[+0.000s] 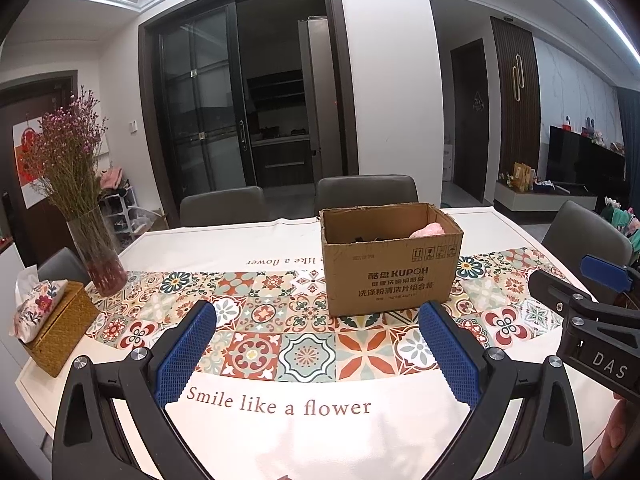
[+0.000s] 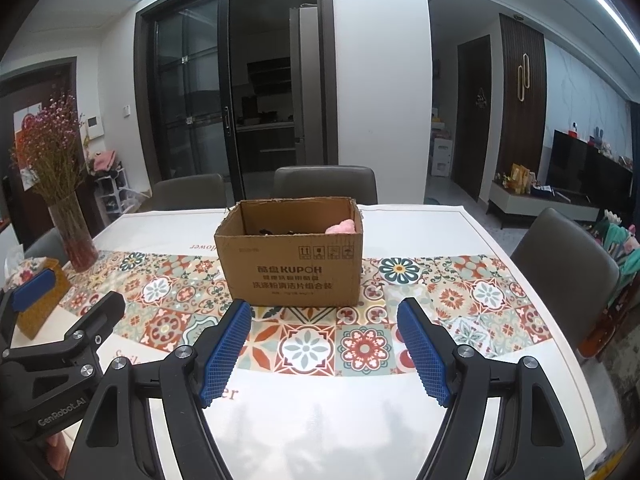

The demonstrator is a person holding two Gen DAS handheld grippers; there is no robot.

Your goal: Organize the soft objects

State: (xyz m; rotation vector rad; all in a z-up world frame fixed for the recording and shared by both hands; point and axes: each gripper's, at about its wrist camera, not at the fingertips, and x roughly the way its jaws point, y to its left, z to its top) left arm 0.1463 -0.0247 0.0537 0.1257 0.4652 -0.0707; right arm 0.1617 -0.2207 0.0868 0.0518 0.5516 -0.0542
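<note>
An open cardboard box (image 1: 390, 268) stands on the patterned tablecloth, also in the right wrist view (image 2: 292, 264). A pink soft object (image 1: 429, 231) lies inside at its right end, also seen in the right wrist view (image 2: 341, 227); something dark lies beside it, mostly hidden. My left gripper (image 1: 318, 316) is open and empty, a short way in front of the box. My right gripper (image 2: 325, 312) is open and empty, also in front of the box. Each gripper shows at the edge of the other's view: the right one (image 1: 576, 292), the left one (image 2: 68, 292).
A glass vase of dried flowers (image 1: 98, 252) and a woven tissue box (image 1: 60, 322) stand at the table's left end. Grey chairs (image 1: 366, 192) ring the table. The table edge (image 2: 560, 356) runs close on the right.
</note>
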